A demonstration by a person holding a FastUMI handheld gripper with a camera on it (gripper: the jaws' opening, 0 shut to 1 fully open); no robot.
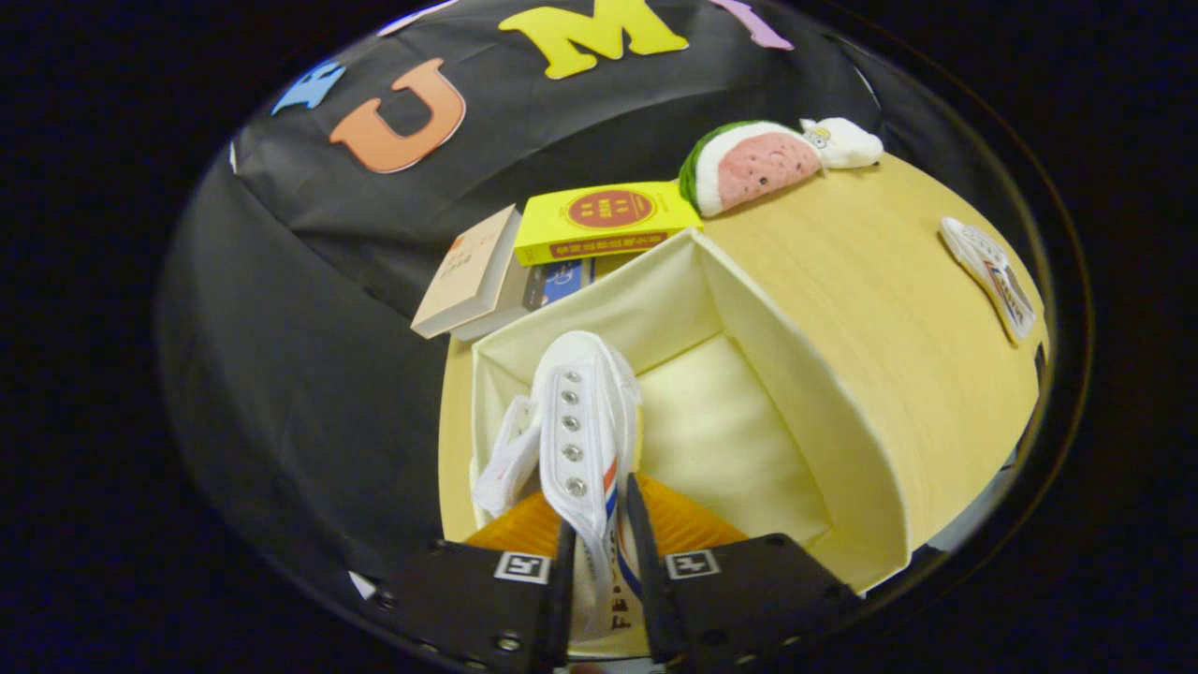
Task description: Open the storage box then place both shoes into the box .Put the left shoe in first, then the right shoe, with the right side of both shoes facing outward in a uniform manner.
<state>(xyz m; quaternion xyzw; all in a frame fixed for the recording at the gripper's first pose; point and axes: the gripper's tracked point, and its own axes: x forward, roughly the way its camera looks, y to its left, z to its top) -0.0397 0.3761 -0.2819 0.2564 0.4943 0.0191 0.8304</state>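
Note:
A white canvas shoe with metal eyelets and a red and blue stripe hangs toe-forward between my fingers. My gripper is shut on its side wall near the heel. The shoe sits over the left part of the open cream storage box, close to the box's left wall. The box's pale floor shows to the right of the shoe. A second white shoe lies on its side on the wooden table, far to the right beyond the box.
Behind the box lie a yellow book and a beige book with another beneath. A watermelon-slice plush and a small white plush rest at the table's far edge.

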